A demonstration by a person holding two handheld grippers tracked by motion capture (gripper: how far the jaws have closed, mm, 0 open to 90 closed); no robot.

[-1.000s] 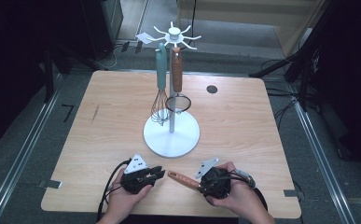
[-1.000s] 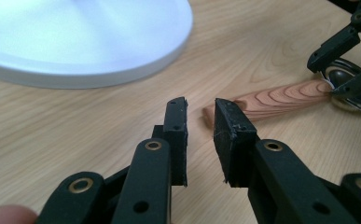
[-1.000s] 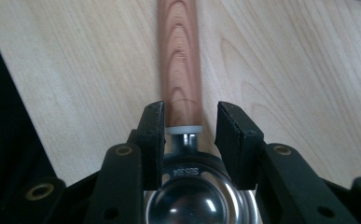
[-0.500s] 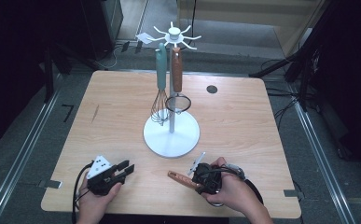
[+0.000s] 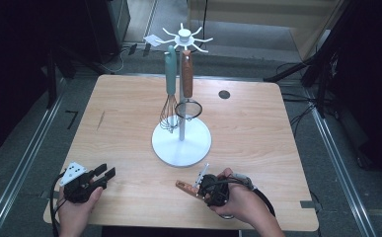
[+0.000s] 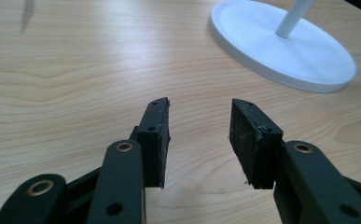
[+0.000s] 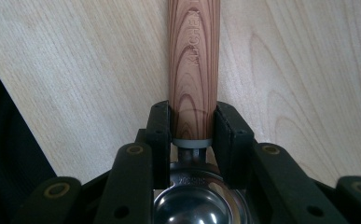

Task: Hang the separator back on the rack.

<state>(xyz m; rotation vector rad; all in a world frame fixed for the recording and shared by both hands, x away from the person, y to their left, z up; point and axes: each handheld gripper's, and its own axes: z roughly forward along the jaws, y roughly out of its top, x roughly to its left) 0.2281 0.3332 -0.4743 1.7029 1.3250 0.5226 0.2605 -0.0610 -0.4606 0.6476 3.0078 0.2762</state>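
Observation:
My right gripper (image 5: pixel 202 185) is near the table's front edge, right of centre. It is shut on a wooden-handled utensil (image 5: pixel 184 187); its jaws have just been closing on it. In the right gripper view the pads (image 7: pixel 158 135) press on the base of the wooden handle (image 7: pixel 193 56), just above the shiny metal bowl (image 7: pixel 199 203). The handle points left, low over the table. My left gripper (image 5: pixel 107 170) is at the front left. It is open, its jaws have just been opening, and only bare wood shows between the pads (image 6: pixel 156 140).
A white hanging stand (image 5: pixel 181 143) is at the middle of the wooden table (image 5: pixel 129 113). A teal-handled whisk (image 5: pixel 170 64) and a wooden-handled strainer (image 5: pixel 187 74) hang from it. Its base (image 6: pixel 285 46) lies ahead and right of my left gripper. Black floor surrounds the table.
My left gripper has drawn away to the left from the wooden handle's end and stands wider open. The right hand with the utensil has shifted slightly left.

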